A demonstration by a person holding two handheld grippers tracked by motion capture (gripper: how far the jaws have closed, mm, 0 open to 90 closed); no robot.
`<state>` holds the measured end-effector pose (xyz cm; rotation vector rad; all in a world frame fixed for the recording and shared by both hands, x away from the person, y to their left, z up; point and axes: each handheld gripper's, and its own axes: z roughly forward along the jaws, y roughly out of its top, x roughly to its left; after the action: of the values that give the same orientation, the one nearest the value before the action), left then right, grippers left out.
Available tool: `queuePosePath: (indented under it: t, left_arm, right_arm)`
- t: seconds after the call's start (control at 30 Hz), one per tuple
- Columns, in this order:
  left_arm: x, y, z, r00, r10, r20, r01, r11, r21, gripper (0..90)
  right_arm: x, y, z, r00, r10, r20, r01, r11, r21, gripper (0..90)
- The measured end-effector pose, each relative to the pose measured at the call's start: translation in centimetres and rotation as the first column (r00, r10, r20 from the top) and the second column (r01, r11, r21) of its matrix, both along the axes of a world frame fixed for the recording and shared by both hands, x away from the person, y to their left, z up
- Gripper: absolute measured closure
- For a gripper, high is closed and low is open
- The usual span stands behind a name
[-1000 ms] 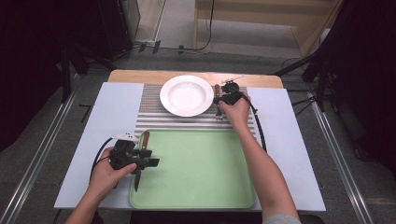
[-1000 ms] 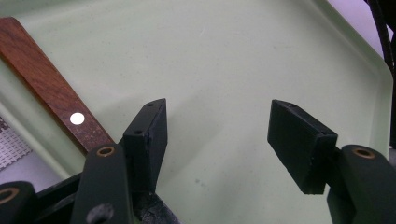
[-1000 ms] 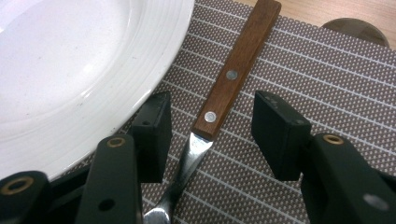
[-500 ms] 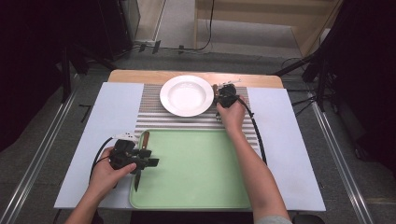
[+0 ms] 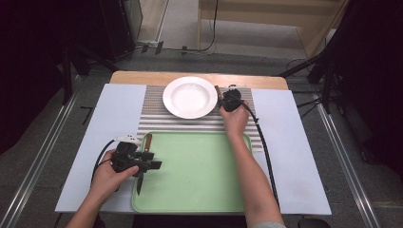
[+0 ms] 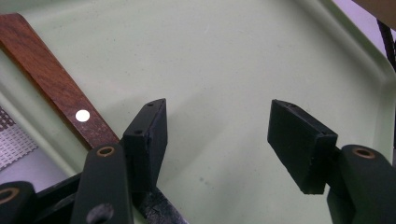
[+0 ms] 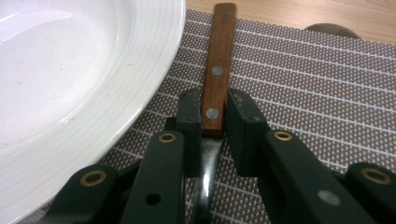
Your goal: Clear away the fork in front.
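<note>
Beside the right rim of the white plate (image 5: pixel 189 97), near the far edge of the counter (image 5: pixel 290 156), lies a piece of cutlery with a wooden handle (image 7: pixel 216 70). It rests on the striped mat (image 5: pixel 157 118), with the handle pointing toward the far edge; its metal part runs down between the jaws, and I cannot tell if it is a fork or a knife. The right gripper (image 7: pixel 211 121) has its jaws now pressed on the near end of this handle, one pad on each side. These jaws have just been closing: one second ago the hand was a little more to the right and the jaws stood wider, and now the handle is pinched between them. The cutlery is not lifted yet; it is flat on the mat, just beside the plate but not touching it as far as I can see.

I judge that the grasp is made and the next step is to lift the piece and carry it, probably to the green tray (image 5: pixel 199 171) at the near edge of the counter.

On the left side of this tray lies a knife with a wooden handle (image 6: pixel 60 88) and a dark blade. The left gripper (image 6: pixel 219 133) hovers over the tray just beside this knife, and its jaws are spread wide with nothing between them. This hand has not moved during the last second.
</note>
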<state>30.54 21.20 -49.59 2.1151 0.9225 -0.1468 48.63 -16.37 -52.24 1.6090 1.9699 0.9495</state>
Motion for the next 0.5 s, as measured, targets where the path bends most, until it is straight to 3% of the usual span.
queuePosePath:
  t: [0.27,0.5]
  left_arm:
    - [0.06,0.14,-0.01,1.0000,0.007,-0.002,-0.007,1.0000,0.000,37.1]
    - [0.16,0.27,-0.05,0.9999,0.013,-0.007,-0.013,0.9999,-0.006,37.1]
  right_arm:
    - [0.01,-0.03,0.08,0.9995,0.031,0.011,-0.030,0.999,-0.029,76.2]
    - [0.27,-0.87,0.50,0.9989,0.042,-0.023,-0.041,0.999,0.012,76.5]
